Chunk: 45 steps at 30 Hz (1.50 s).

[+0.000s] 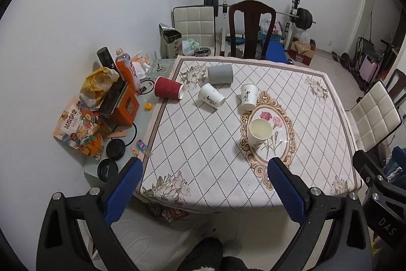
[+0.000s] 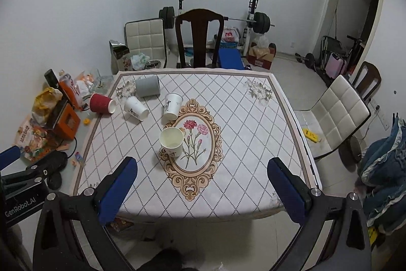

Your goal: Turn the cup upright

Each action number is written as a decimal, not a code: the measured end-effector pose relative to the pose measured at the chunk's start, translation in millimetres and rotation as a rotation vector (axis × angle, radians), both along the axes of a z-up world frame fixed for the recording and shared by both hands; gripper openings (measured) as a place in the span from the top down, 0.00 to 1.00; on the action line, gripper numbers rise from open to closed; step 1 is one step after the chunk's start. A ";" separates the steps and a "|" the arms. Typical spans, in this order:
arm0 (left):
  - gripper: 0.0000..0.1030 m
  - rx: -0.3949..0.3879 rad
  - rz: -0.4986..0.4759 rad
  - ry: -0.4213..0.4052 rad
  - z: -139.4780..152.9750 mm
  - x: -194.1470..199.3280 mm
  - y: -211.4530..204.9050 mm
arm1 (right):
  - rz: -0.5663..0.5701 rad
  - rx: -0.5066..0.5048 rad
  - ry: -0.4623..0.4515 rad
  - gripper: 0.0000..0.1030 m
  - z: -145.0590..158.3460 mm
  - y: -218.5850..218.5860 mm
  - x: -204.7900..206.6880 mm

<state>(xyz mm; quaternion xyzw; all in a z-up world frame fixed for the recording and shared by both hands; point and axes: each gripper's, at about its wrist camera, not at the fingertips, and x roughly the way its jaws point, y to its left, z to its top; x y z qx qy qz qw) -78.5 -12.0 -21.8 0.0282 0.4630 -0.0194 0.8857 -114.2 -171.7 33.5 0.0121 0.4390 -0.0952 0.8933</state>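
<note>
Several cups sit on the patterned tablecloth (image 1: 203, 144). A white paper cup (image 1: 259, 132) (image 2: 172, 141) stands upright with its mouth up, near the table's middle. A second white cup (image 1: 248, 96) (image 2: 172, 106) stands mouth down behind it. A third white cup (image 1: 211, 96) (image 2: 136, 108), a red ribbed cup (image 1: 168, 87) (image 2: 102, 103) and a grey cup (image 1: 220, 74) (image 2: 148, 86) lie on their sides at the far left. My left gripper (image 1: 205, 169) and right gripper (image 2: 203, 166) are both open and empty, held back over the table's near edge.
Left of the tablecloth lies clutter: an orange box (image 1: 124, 106), snack bags (image 1: 78, 131), a bottle (image 1: 127, 67), black lids (image 1: 115, 149). A dark wooden chair (image 1: 251, 27) stands behind the table, a white padded chair (image 2: 337, 113) to its right. Weight equipment stands at the back wall.
</note>
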 end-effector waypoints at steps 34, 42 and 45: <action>0.00 0.004 0.023 -0.037 12.7 -13.5 2.5 | 0.014 -0.007 -0.020 0.00 22.3 5.5 -5.5; 0.00 0.002 0.030 -0.044 15.0 -12.6 0.1 | 0.018 -0.003 -0.021 0.00 20.8 6.5 -2.5; 0.00 0.002 0.029 -0.044 15.2 -12.1 0.3 | 0.019 -0.003 -0.019 0.00 20.4 6.6 -2.3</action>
